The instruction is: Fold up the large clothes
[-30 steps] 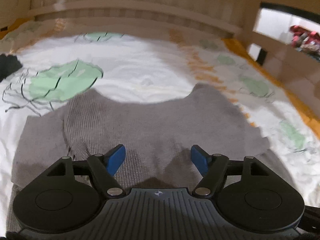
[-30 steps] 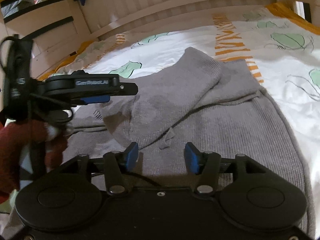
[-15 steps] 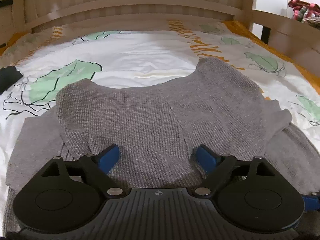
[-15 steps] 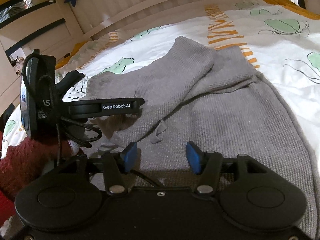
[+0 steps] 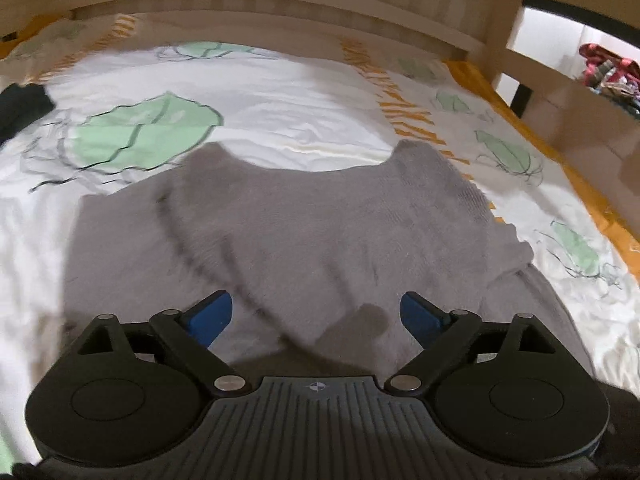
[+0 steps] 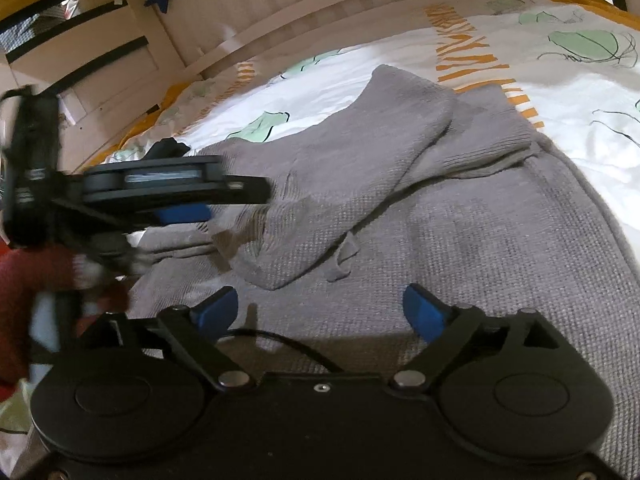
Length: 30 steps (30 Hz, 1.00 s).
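A large grey knit sweater (image 5: 312,240) lies on the bed, its upper part folded over the body. It also shows in the right wrist view (image 6: 400,208). My left gripper (image 5: 316,316) is open and empty, just above the near part of the sweater. It appears from the side in the right wrist view (image 6: 180,196), blurred, over the sweater's left side. My right gripper (image 6: 320,308) is open and empty over the sweater's lower body. A small fabric tab (image 6: 344,256) hangs from the folded edge.
The bed sheet (image 5: 280,92) is white with green leaves and orange stripes. A wooden bed rail (image 5: 280,4) runs along the far side. A dark cloth (image 5: 20,108) lies at the far left. A red sleeve (image 6: 28,280) shows at the left.
Both grippers have opened wider. The left gripper has shifted, now blurred with motion, and the folded sweater lies released on the bed.
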Motion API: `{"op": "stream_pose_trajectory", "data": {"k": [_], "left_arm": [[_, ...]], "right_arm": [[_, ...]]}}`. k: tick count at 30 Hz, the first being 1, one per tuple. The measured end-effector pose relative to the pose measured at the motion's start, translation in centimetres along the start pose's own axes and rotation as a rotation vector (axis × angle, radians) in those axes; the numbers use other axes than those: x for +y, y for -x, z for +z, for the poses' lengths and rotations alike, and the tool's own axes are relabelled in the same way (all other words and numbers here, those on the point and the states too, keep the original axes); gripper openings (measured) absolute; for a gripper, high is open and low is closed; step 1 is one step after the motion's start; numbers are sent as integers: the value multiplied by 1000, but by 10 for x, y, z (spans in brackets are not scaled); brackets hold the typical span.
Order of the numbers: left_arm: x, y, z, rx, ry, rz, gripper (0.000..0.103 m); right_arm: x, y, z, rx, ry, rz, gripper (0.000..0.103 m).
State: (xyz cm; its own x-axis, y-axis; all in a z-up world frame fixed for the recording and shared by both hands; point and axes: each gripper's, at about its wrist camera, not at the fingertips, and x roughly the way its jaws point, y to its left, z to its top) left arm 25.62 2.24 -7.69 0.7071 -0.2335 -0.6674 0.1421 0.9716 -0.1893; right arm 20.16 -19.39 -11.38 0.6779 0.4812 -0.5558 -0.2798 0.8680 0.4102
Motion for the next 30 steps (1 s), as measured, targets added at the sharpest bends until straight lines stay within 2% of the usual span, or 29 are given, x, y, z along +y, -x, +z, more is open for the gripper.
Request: {"op": "stream_pose_trajectory", "data": {"k": [2,9,17,19,21,24,27,30], "left_arm": [[7,16,-7,-7,4,7,92],[32,69,-56,13,16,20,92],[40,102,-104,106,47,-28,92],[37,108,-109,105,41,-42,92],[32,116,-113,90,32,-56,92],[28,131,-120,82,55,-99,92],[24,147,-129,82,72,-139,92],[19,168,-139,60,67,-147,92]], "right_arm": [[3,-1,-1,7,10,8,102],[7,2,-4,34,12,3,102],[16,26,-13,96,-6,6,102],[21,34,-17,124,4,-3,102],[26,45,-21,157,8,-7,102],[30,67,-29,179,-22,34,102],[33,97,-39,181,-63,68,102],[38,133,-49,159,-86,95,102]]}}
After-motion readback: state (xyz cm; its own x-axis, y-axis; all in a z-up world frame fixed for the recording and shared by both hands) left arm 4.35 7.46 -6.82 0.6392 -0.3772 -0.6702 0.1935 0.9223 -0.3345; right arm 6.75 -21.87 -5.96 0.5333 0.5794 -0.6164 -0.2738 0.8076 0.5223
